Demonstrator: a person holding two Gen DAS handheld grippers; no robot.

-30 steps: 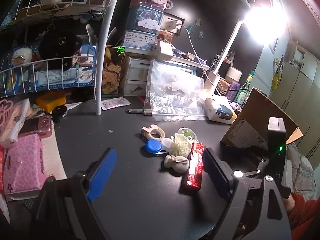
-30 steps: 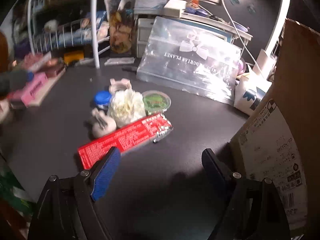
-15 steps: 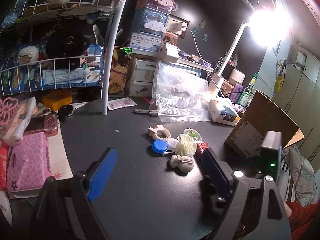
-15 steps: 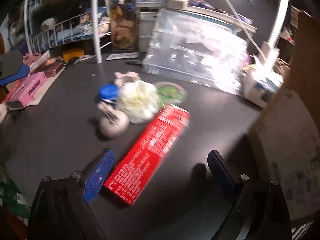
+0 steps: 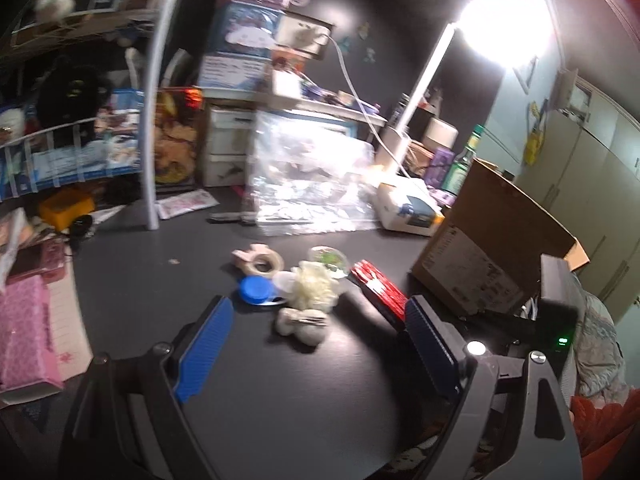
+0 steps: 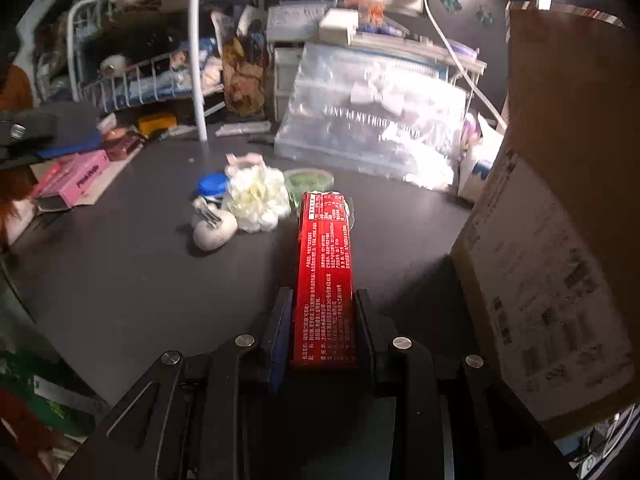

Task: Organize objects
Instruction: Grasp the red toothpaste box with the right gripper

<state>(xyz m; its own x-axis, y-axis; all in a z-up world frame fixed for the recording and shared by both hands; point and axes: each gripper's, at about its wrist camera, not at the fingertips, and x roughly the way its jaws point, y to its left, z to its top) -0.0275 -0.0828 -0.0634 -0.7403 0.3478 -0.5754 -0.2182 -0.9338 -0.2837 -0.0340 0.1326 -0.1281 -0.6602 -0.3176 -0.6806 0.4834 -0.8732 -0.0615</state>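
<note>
On the dark table, a long red packet [image 6: 324, 264] points away from me between the fingers of my right gripper [image 6: 323, 296]. Its jaws are closing, and both pads press on the packet's near end. The same red packet [image 5: 378, 286] shows in the left wrist view, right of a small pile. That pile holds a white puffy flower [image 5: 314, 286], a blue cap [image 5: 256, 290], a tape roll [image 5: 262, 262], a round clear case with green inside [image 5: 330, 258] and a pale clip-shaped piece [image 5: 304, 322]. My left gripper [image 5: 318, 308] hangs open in front of the pile with nothing between its fingers.
An open cardboard box [image 6: 560, 240] stands close on the right. A clear plastic bag [image 6: 372, 128] leans at the back. A white wire rack [image 5: 80, 140] and a pink box [image 6: 72, 178] crowd the left side. A lit desk lamp [image 5: 500, 20] glares at the back right.
My right gripper has moved forward over the red packet and closed on its near end. The packet now lies lengthwise between the fingers. The left gripper stays open and has shifted a little.
</note>
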